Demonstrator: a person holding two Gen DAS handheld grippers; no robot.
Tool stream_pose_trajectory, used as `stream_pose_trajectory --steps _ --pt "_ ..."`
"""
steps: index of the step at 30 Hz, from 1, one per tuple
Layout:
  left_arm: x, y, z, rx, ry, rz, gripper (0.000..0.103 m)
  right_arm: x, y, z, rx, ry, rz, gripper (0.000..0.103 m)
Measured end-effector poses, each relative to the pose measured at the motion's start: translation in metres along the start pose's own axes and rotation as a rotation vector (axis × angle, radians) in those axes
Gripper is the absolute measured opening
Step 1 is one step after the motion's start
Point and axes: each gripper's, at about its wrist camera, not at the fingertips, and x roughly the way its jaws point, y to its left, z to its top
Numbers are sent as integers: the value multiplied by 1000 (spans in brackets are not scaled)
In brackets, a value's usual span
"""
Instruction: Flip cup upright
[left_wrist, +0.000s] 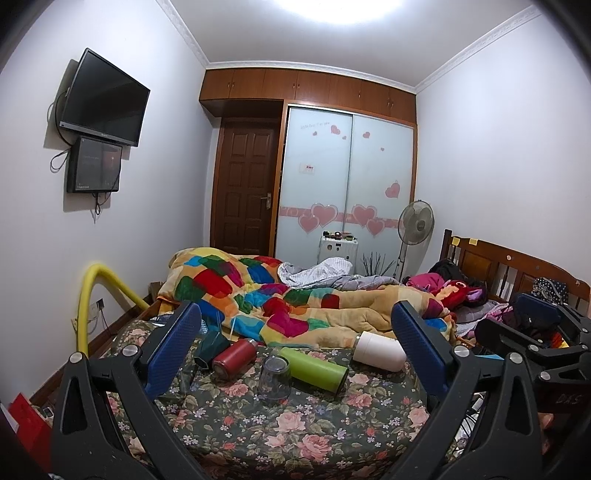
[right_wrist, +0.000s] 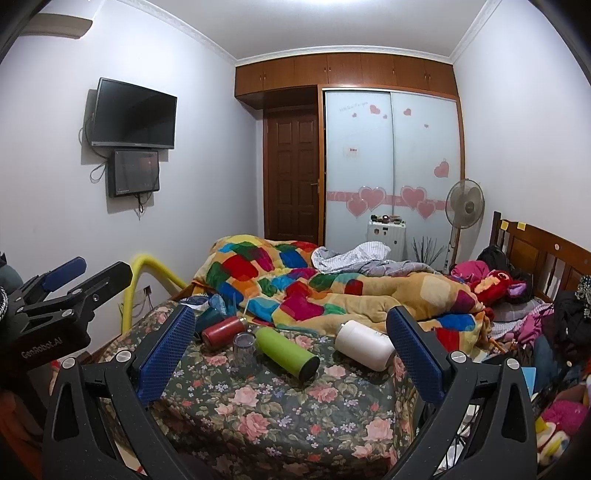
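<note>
Clear glass cup stands mouth-down on the floral bedspread, btwn the red bottle and green bottle, touching or nearly touching the green one. Left gripper and right gripper both hover short of it, fingers wide apart, holding nothing. Cup's prob light, rigid, slick, breakable. Soft bed = wobbly base. Best grip: across mid-wall, firm but gentle, then rotate.
</note>
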Motion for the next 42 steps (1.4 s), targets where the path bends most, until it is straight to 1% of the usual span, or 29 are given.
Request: stream_pose_trajectory --steps 3,7,12,17,21,22,25,28,29,32,35,37,39,42 --pt "6 4 0 -8 16 4 103 6 3 7 -4 19 -3 103" --pt "24 10 -5 -21 48 12 103 19 -1 5 -7 56 -9 103" --pt "56 27 -18 -42 110 42 103 53 -5 -3 -6 140 -4 103" --pt "100 52 -41 -75 210 88 103 111 -11 -19 -26 270 4 103" --pt "135 74 -65 -109 297 121 103 160 -11 -33 -69 372 18 103" --pt "145 80 -73 -116 327 133 103 174 -11 -37 -84 402 29 103" --pt "163 90 -88 -130 379 156 103 215 -9 -49 -121 495 69 103" --pt "179 100 -103 -148 427 161 103 259 -6 -63 -166 597 112 103" --pt "184 100 -107 -150 436 161 103 270 -5 -65 -177 618 118 103" --pt "193 103 -117 -147 462 167 103 304 -2 -75 -218 697 147 100" --pt "201 103 -124 -145 480 168 103 333 4 -86 -248 782 185 91" --pt "205 103 -127 -146 490 169 103 348 9 -94 -268 837 214 83" --pt "209 103 -130 -149 496 168 103 359 15 -99 -294 870 228 81" --pt "213 105 -133 -155 504 167 103 367 20 -101 -331 892 247 79"
